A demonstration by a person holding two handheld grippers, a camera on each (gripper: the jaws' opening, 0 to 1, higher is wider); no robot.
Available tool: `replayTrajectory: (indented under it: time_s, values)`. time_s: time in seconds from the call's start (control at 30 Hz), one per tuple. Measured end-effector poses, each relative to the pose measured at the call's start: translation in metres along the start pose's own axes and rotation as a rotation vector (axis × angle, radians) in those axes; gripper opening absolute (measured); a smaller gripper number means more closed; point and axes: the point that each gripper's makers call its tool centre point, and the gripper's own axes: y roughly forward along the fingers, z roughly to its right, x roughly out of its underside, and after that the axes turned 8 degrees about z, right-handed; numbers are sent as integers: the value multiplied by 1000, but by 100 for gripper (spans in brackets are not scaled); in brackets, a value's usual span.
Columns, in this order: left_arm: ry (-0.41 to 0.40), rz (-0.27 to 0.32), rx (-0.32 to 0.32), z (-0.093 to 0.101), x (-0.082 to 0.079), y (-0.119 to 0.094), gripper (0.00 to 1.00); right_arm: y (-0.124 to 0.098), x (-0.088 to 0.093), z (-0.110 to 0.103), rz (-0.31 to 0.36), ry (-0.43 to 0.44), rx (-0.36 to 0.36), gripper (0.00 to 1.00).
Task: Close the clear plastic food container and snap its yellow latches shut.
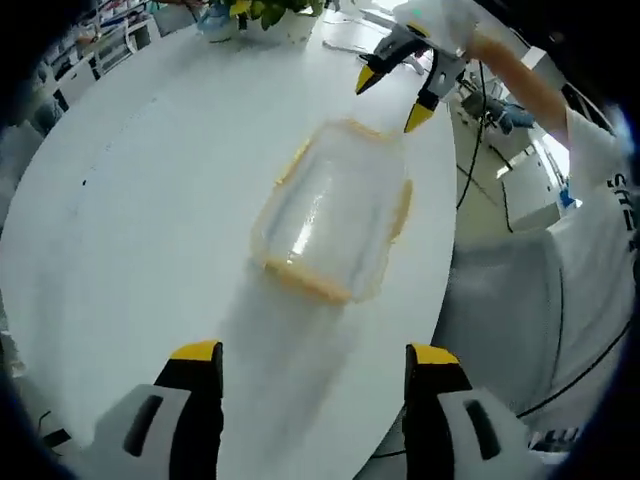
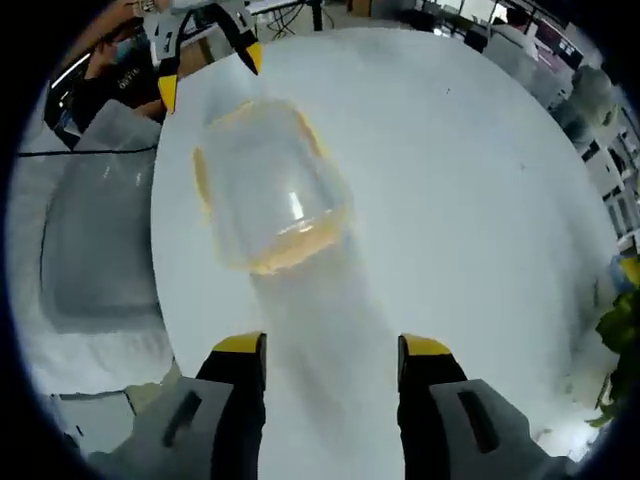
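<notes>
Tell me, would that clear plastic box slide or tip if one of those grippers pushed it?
The clear food container looks empty, so it is probably light. Resting on the smooth white table, it would likely slide rather than tip, since it looks low and wide. Its thin walls may flex a little under the open left gripper or right gripper.

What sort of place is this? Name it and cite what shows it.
Probably a lab or office workspace, not a kitchen: a round white table holding the clear plastic food container, cables trailing over the floor beside it, and shelving at the room's edge.
</notes>
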Motion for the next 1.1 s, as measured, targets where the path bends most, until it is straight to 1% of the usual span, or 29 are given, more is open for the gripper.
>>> replayTrajectory:
  time_s: [0.03,0.07,0.1,0.13,0.17,0.2,0.23,0.27,0.3,0.33,0.37,0.4,0.43,0.5,0.53,0.6,0.73,0.8,0.87,0.93,0.97,1.03,1.07,1.1]
  values:
    - [-52,2,-23,-2,-1,0,72,-2,-3,-4,16,47,-13,48]
    - [-127,-7,-58,-5,0,0,67,-3,-6,-8,33,93,-35,47]
    - [-211,-5,-98,-9,0,0,63,-5,-13,-13,65,174,-64,47]
    - [-286,-13,-136,-13,2,-1,62,-5,-18,-16,89,216,-86,45]
    - [-421,-26,-68,2,3,1,63,-7,-25,-19,122,281,-113,44]
    - [-508,-21,1,15,-1,2,66,-7,-28,-20,135,327,-130,42]
    - [-654,11,61,28,-10,3,69,-8,-32,-23,153,396,-161,41]
    - [-704,41,84,31,-16,4,70,-8,-34,-24,162,441,-179,40]
    - [-743,83,88,30,-24,5,69,-6,-37,-25,179,514,-195,41]
    - [-747,86,69,28,-25,5,66,-6,-39,-24,188,552,-199,41]
    - [-755,94,21,19,-25,5,62,-5,-41,-23,200,605,-202,39]
    - [-749,109,0,15,-27,6,60,-4,-41,-21,207,637,-196,37]
    - [-750,114,-3,14,-28,6,57,-3,-41,-18,210,659,-189,34]
    - [-802,136,-17,12,-33,7,56,0,-41,-13,223,693,-169,27]
    - [-807,135,-6,14,-34,8,56,2,-42,-13,235,711,-163,26]
    - [-814,124,20,20,-36,11,55,6,-43,-12,243,740,-154,26]
    - [-824,116,14,20,-41,18,54,12,-48,-14,249,755,-155,22]
    - [-816,112,3,18,-42,21,51,17,-48,-15,240,760,-151,21]
    - [-811,115,1,16,-44,24,49,20,-48,-18,231,772,-164,20]
    - [-817,109,12,18,-44,28,47,23,-49,-24,219,770,-191,19]
    - [-809,102,18,20,-44,29,45,25,-47,-25,200,761,-193,18]
    - [-807,98,16,19,-44,31,43,29,-42,-23,181,739,-169,15]
    - [-815,98,17,18,-45,32,43,30,-43,-24,186,740,-178,16]
    - [-823,106,20,18,-47,32,43,31,-44,-24,185,761,-173,16]
